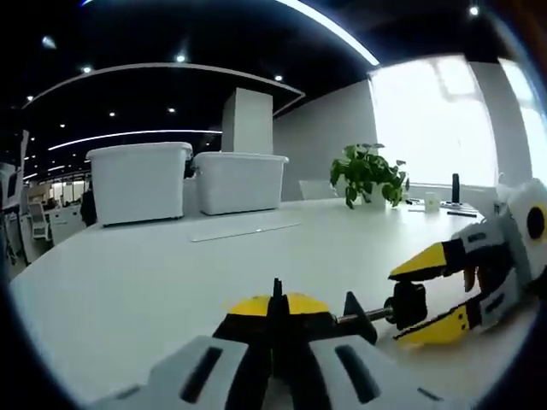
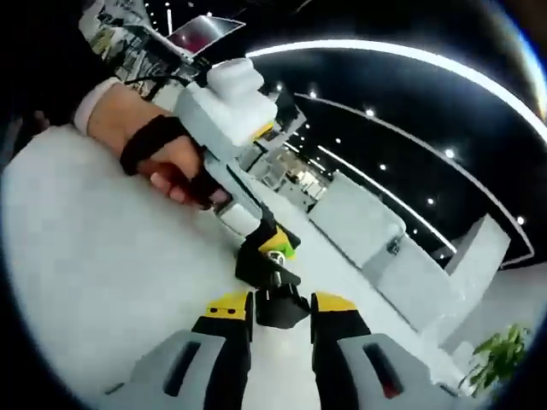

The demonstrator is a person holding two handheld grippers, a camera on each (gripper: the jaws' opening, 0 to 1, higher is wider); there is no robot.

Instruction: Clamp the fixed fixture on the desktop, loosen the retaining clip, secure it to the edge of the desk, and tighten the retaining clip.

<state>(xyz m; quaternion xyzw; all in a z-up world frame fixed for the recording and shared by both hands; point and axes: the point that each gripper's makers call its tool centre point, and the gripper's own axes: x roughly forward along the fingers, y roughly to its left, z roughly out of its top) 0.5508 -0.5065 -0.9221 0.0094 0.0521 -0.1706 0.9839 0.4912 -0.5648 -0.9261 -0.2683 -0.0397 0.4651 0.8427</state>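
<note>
The clamp fixture (image 1: 282,318), black with a yellow body, lies on the white bench (image 1: 154,282) directly ahead of the left hand-held gripper (image 1: 275,346), whose two grey jaws are clenched on the fixture's near end with no gap visible between them. From the fixture a thin metal screw rod runs toward the right side of that gripper and ends in a round black knob (image 1: 408,305). The right hand-held gripper (image 1: 432,295) comes in from that side, its yellow-tipped jaws spread above and below the knob; in the left gripper view, one tip sits just over the knob and the other just under it.

In the right gripper view the black knob (image 2: 280,306) sits between the right hand-held gripper's (image 2: 280,309) yellow-tipped jaws, which stand close on either side of it; whether they press it I cannot tell. Just beyond the knob is the black and yellow fixture (image 2: 269,252), and past it the white body of the left hand-held gripper (image 2: 224,128), gripped by a person's hand (image 2: 158,158) with a black strap across it.

Far beyond the left gripper, two white bins (image 1: 141,181) stand on the bench, and a green potted plant (image 1: 369,173) sits off toward its right.
</note>
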